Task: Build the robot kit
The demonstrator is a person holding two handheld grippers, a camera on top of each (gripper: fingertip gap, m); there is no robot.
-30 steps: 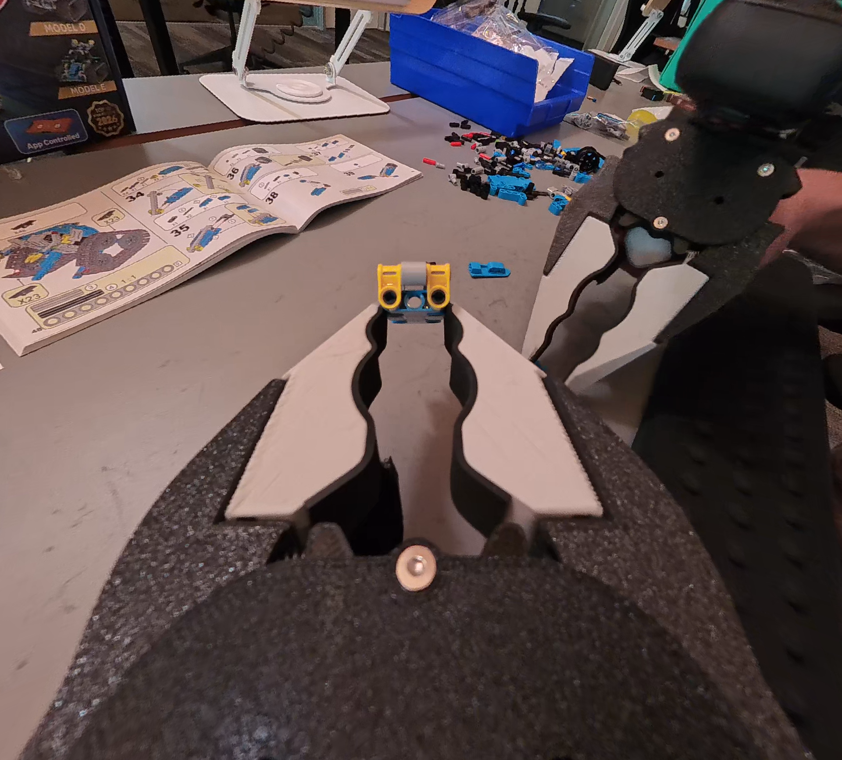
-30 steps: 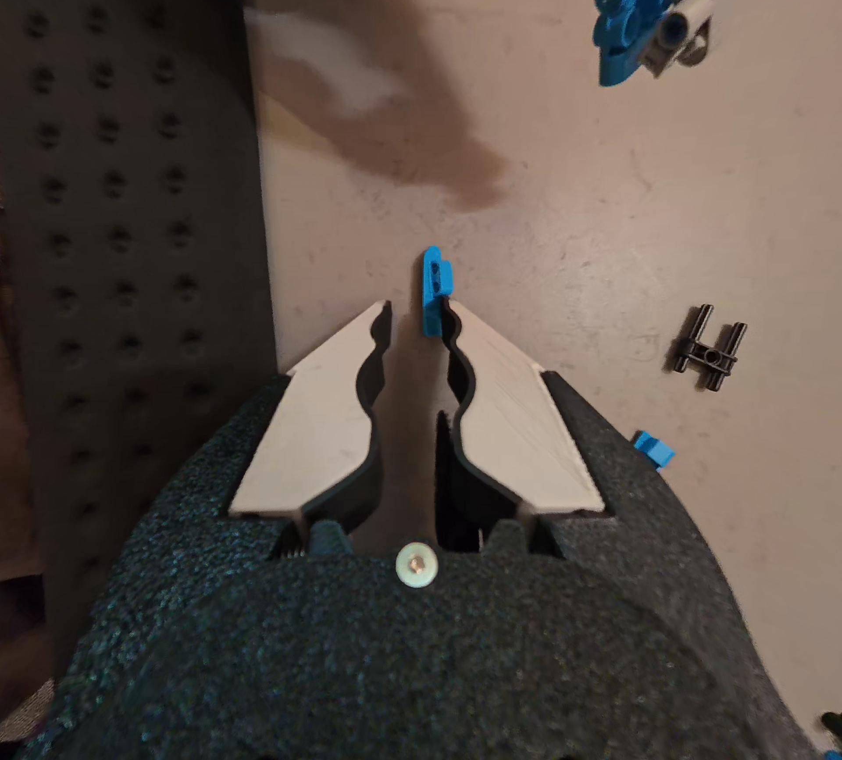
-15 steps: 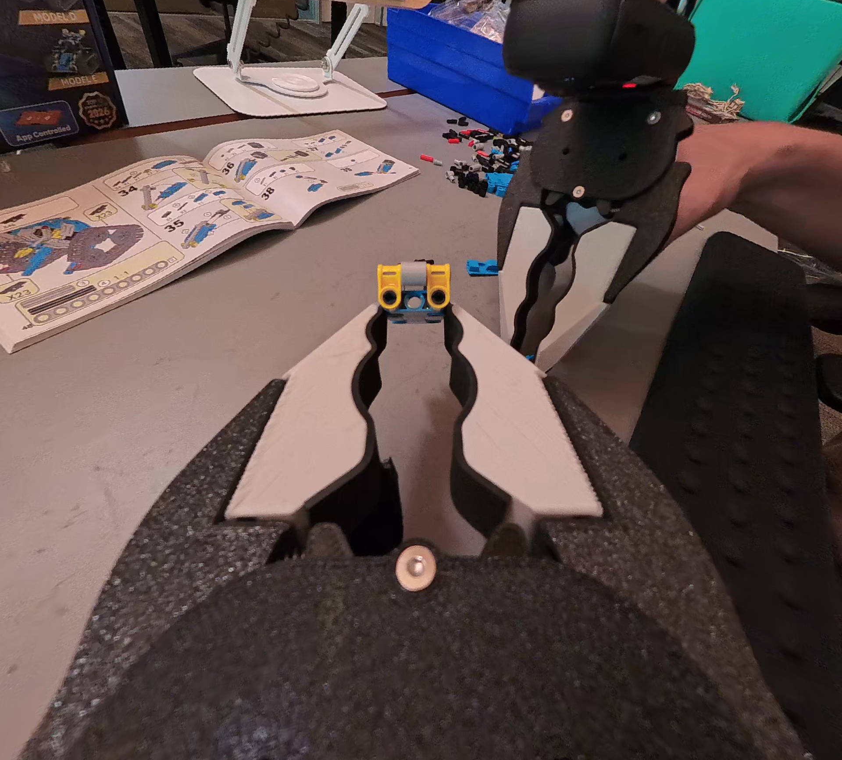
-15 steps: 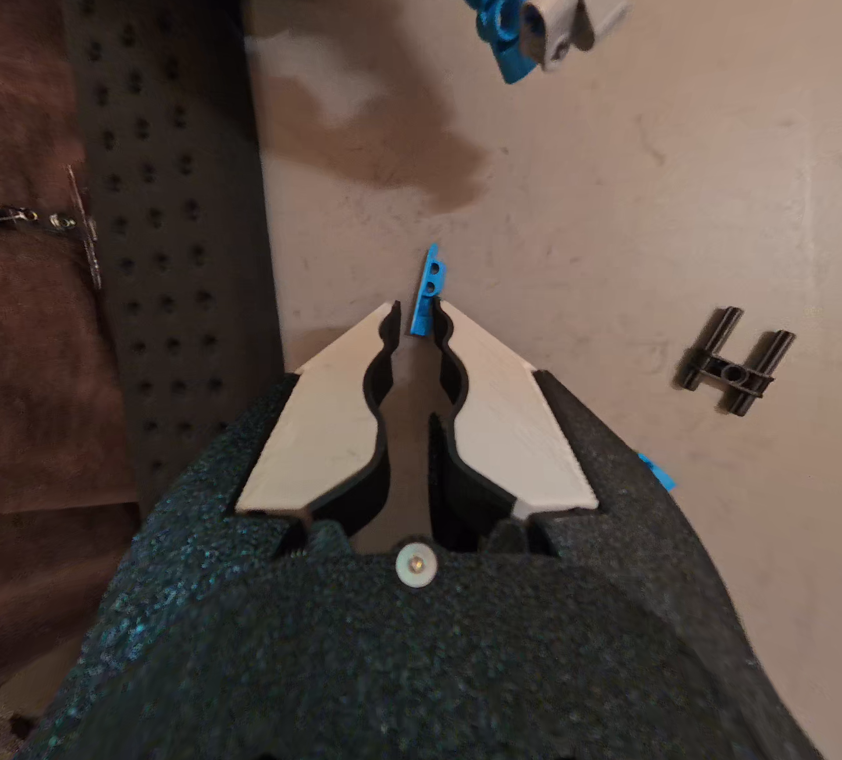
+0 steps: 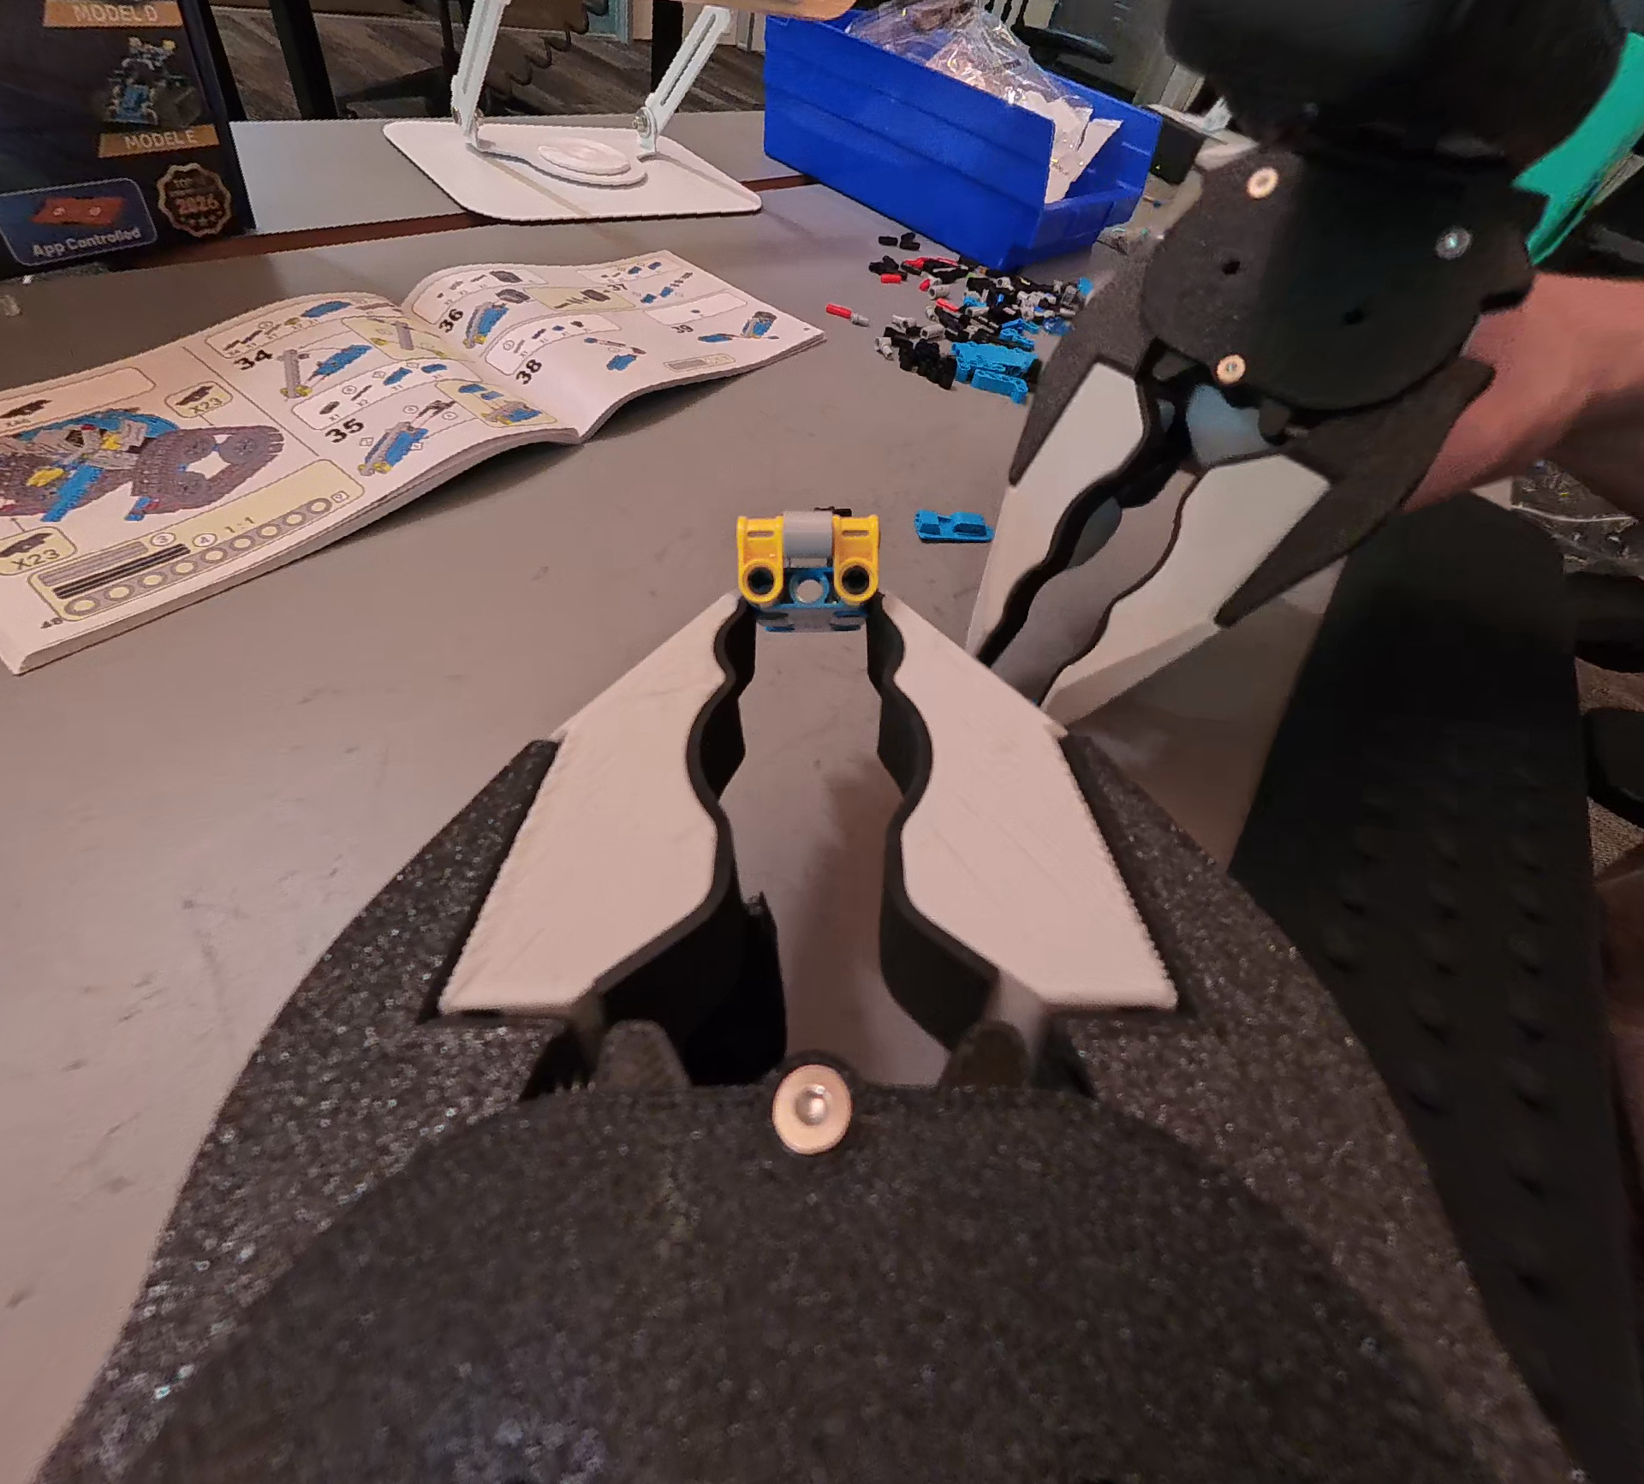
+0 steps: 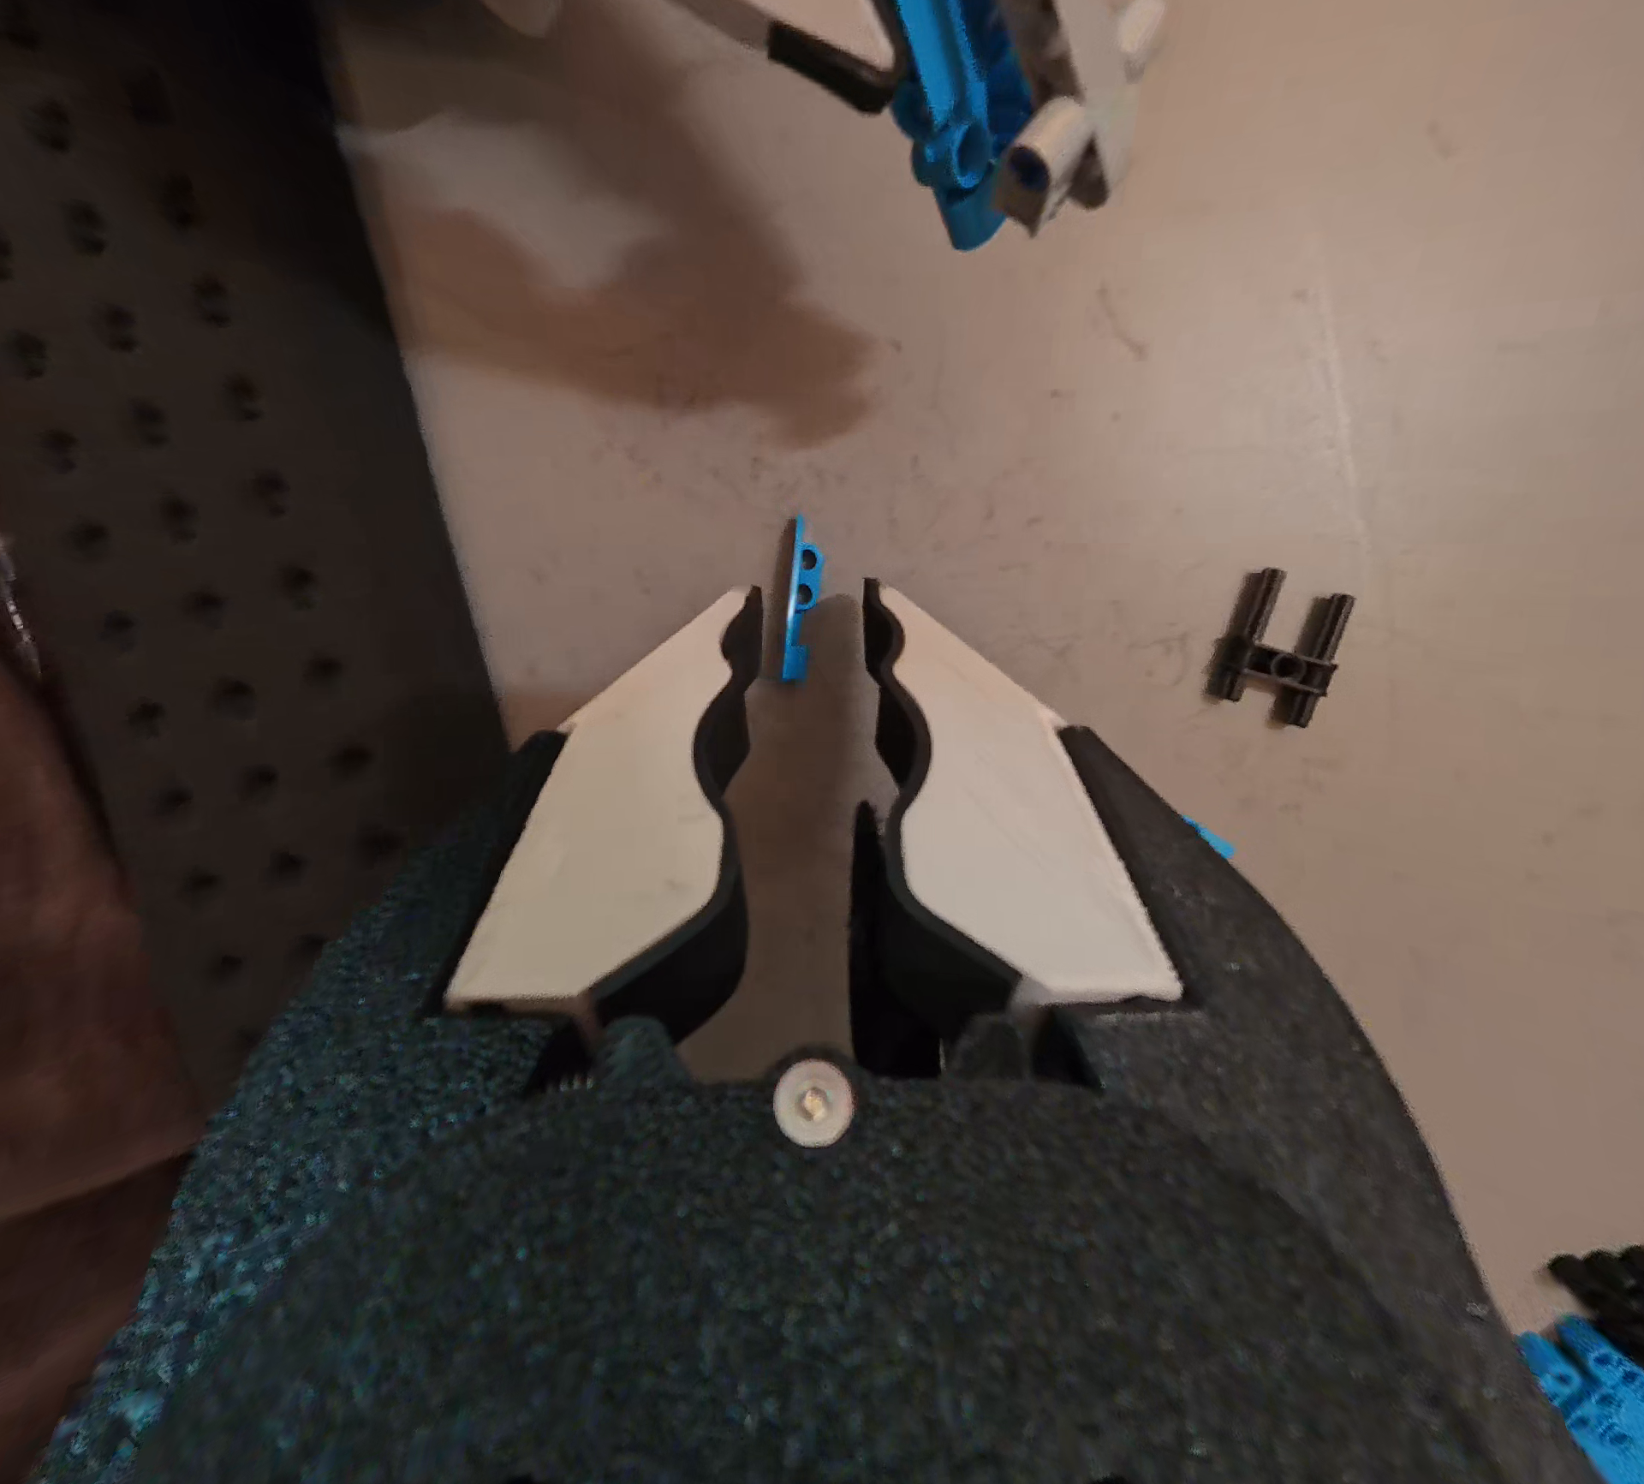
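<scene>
My left gripper (image 5: pixel 808 612) pinches a small brick assembly (image 5: pixel 808 569) at its very tips: two yellow connectors with round holes, a grey sleeve between them, a blue block beneath, all hard glossy plastic held above the table (image 5: pixel 267 774). My right gripper (image 6: pixel 811 614) points down at that pale, scuffed tabletop with its jaws spread a little; a thin blue piece (image 6: pixel 798 603) stands on edge in the gap, close to the left finger. I cannot tell whether that finger touches it, but the right finger is clear of it.

I judge that the thin piece, flat and slick and balanced on its narrow edge, could tip over or skid if one finger reaches it before the other. The assembly, gripped only at the fingertips, could twist loose if bumped.

Near the right gripper lies a black H-shaped connector (image 6: pixel 1281 658) of ridged rods. Farther off: an open instruction booklet (image 5: pixel 374 409) of soft paper, a scatter of loose black and blue parts (image 5: pixel 970 329), a blue plastic bin (image 5: pixel 943 133) with crinkled clear bags, and a white folding stand (image 5: pixel 578 169)
</scene>
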